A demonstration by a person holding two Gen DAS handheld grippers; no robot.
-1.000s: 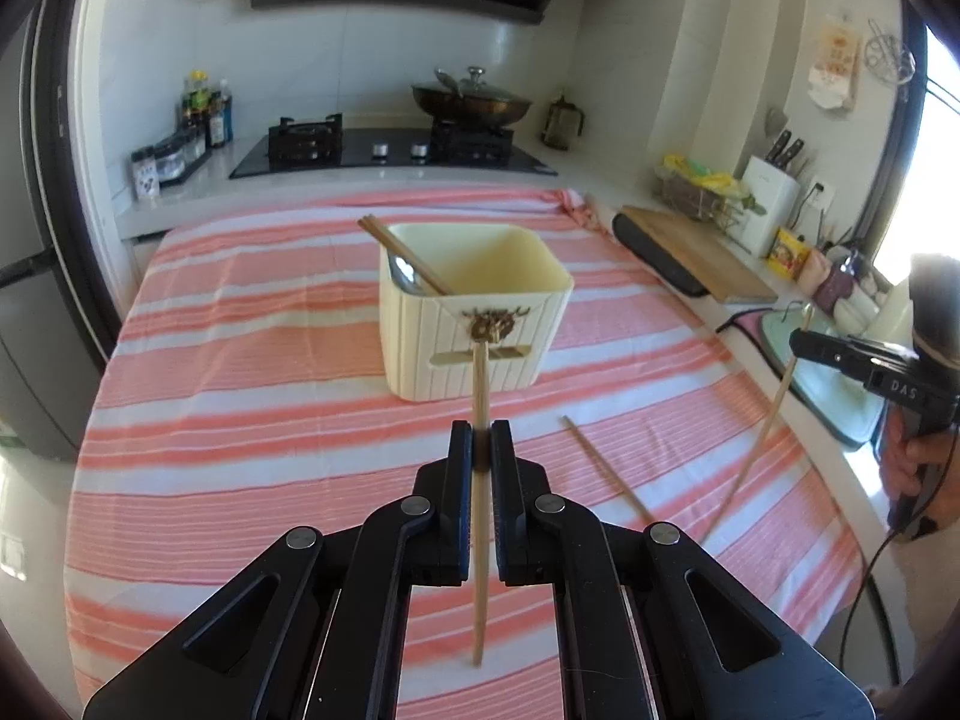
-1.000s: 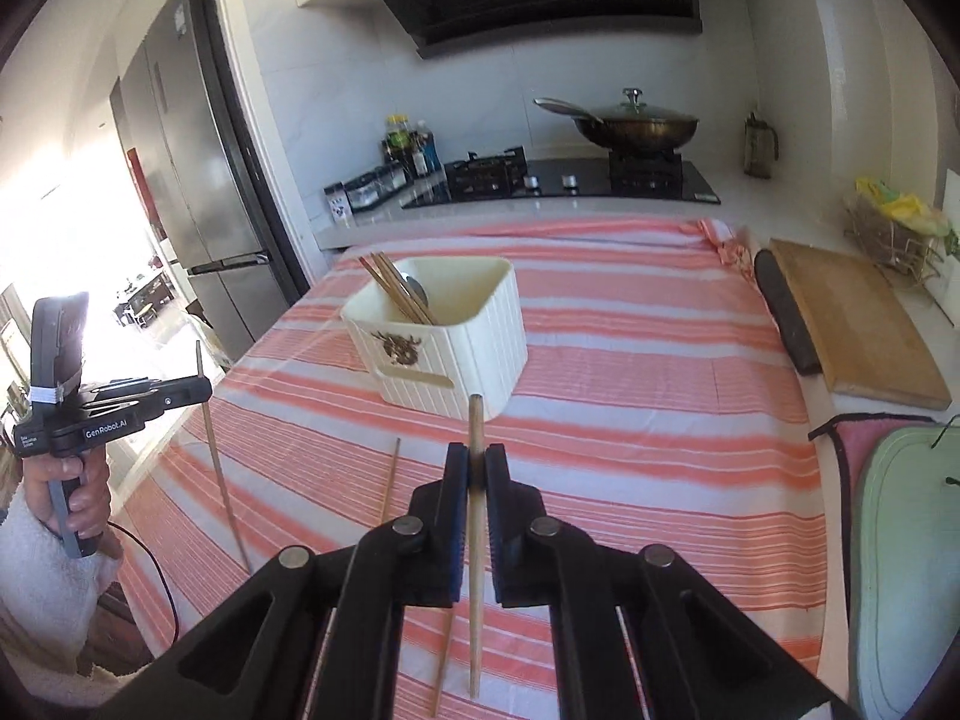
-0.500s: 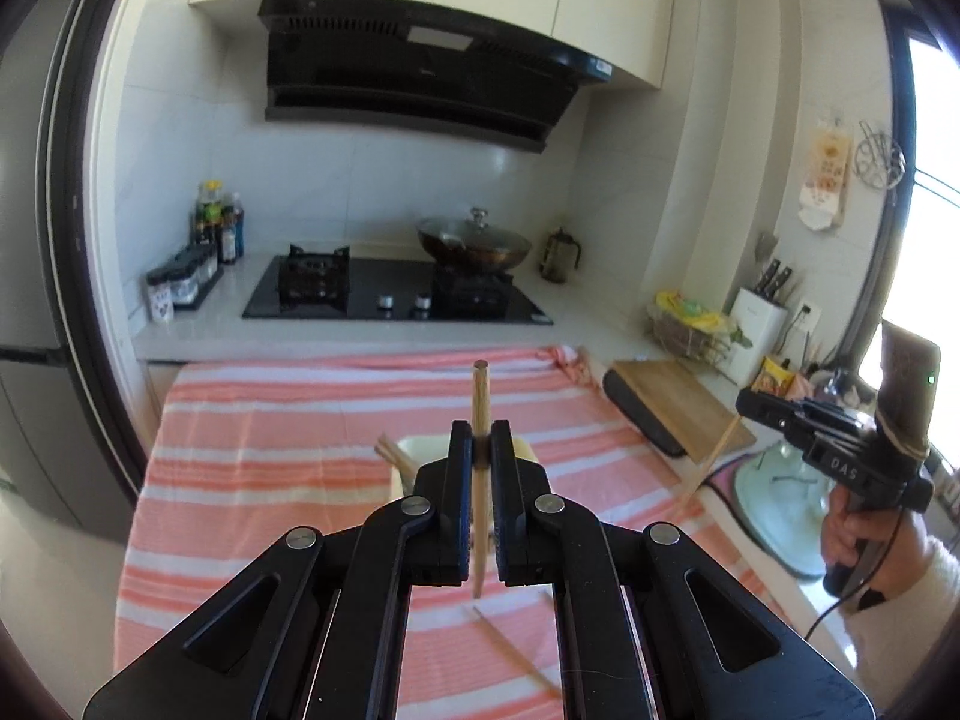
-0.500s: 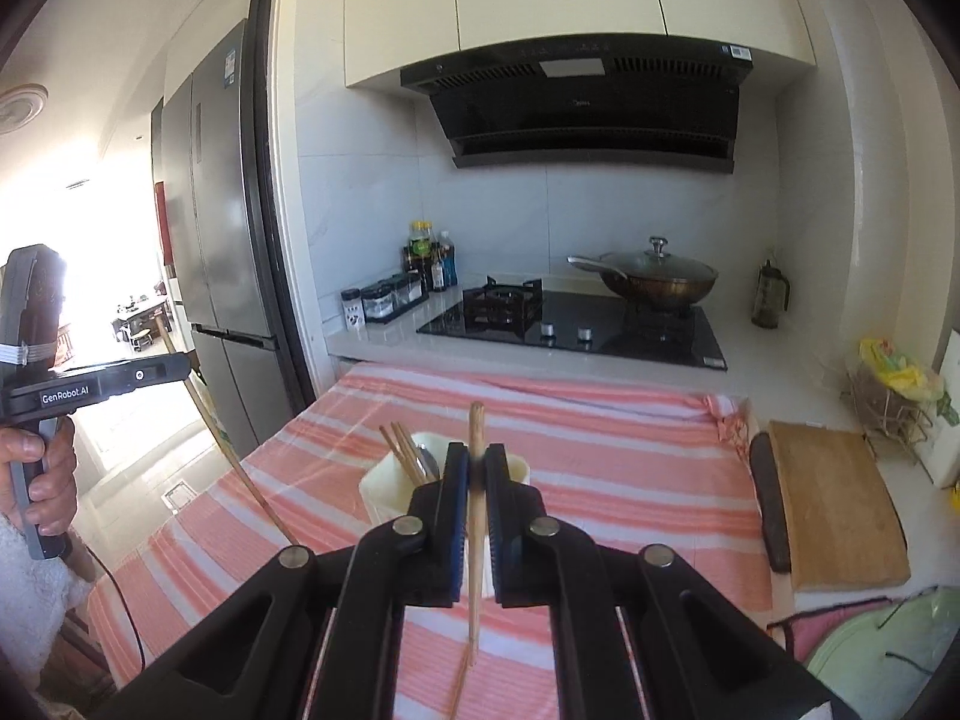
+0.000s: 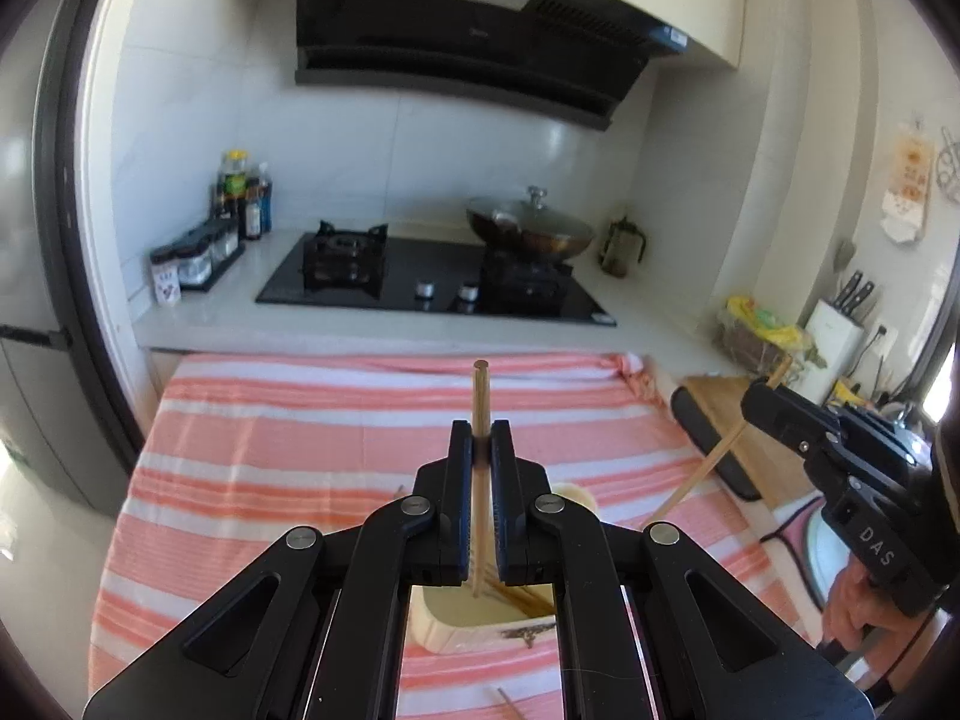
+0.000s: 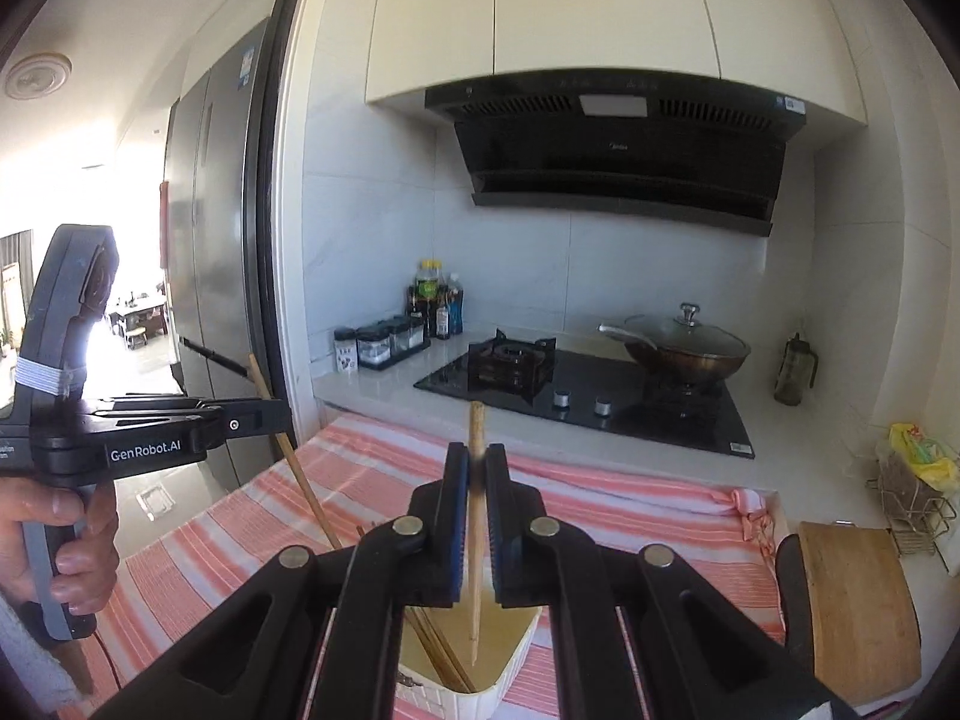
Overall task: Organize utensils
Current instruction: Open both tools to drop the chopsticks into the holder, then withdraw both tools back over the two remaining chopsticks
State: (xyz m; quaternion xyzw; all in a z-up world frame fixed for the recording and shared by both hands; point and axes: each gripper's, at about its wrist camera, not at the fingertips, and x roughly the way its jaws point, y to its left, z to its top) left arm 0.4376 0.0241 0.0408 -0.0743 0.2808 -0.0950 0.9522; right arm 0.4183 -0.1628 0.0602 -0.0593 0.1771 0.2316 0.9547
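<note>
Chopsticks go in tip-down here: each tool is clamped tight on one, upright, right above the cream holder [image 6: 516, 669]. Left tool [image 5: 480, 450] has its chopstick [image 5: 480, 396] hanging over the holder's mouth, and the right tool [image 6: 476, 468] has its chopstick [image 6: 476, 534] dipping inside, I guess so they drop in cleanly. Tool bodies hide most of the holder. Another stick [image 5: 509, 705] on the striped counter [image 5: 300, 420], just in front of the holder, is cut off.

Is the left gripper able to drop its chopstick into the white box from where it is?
Probably yes. The left gripper holds its chopstick upright, tip right above the open white box. Nothing blocks the opening; the chopsticks inside leave room.
</note>
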